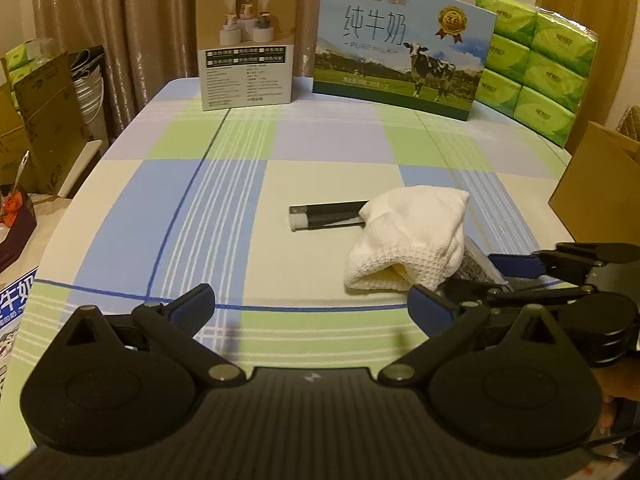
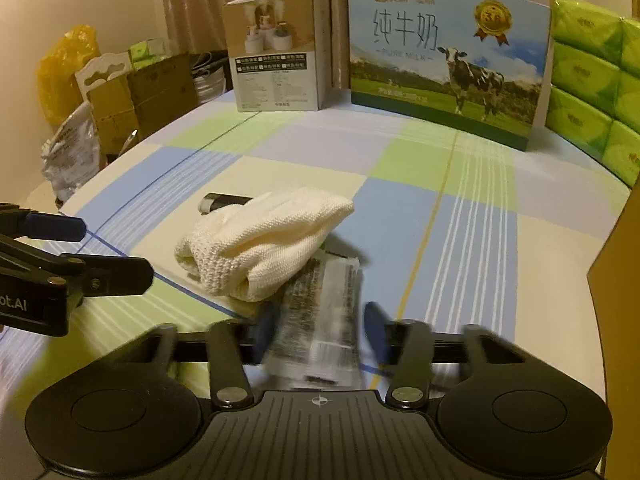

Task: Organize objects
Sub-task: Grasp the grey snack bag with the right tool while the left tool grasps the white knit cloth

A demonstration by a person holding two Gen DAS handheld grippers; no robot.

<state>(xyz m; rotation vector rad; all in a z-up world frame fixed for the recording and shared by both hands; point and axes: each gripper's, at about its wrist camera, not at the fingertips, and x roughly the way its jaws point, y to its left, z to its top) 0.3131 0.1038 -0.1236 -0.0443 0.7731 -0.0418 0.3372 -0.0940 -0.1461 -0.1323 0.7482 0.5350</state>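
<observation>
Between the right gripper's [image 2: 322, 330] blue pads lies a clear packet [image 2: 320, 320] with dark print, lengthwise along the fingers, its near end close to the gripper body and its far end tucked under a white cloth [image 2: 260, 240]. The jaws stand narrow with one pad on each side of the packet; motion blur hides whether the pads actually press on it, so a grip cannot be confirmed. In the left wrist view the same gripper [image 1: 460, 282] comes in from the right edge, its pads flanking the packet [image 1: 480, 266] just beside the cloth [image 1: 408, 240].

The left gripper [image 1: 316, 300] has its jaws spread wide, nothing between them, over bare checked tablecloth [image 1: 200, 200] and apart from the cloth.

A black stick-shaped item [image 1: 324, 216] lies flat on the table, one end hidden under the cloth's far edge.

Along the table's back edge stand a tan box [image 1: 248, 44], a milk carton [image 1: 400, 44] printed with a cow, and stacked green tissue packs [image 1: 536, 64].
</observation>
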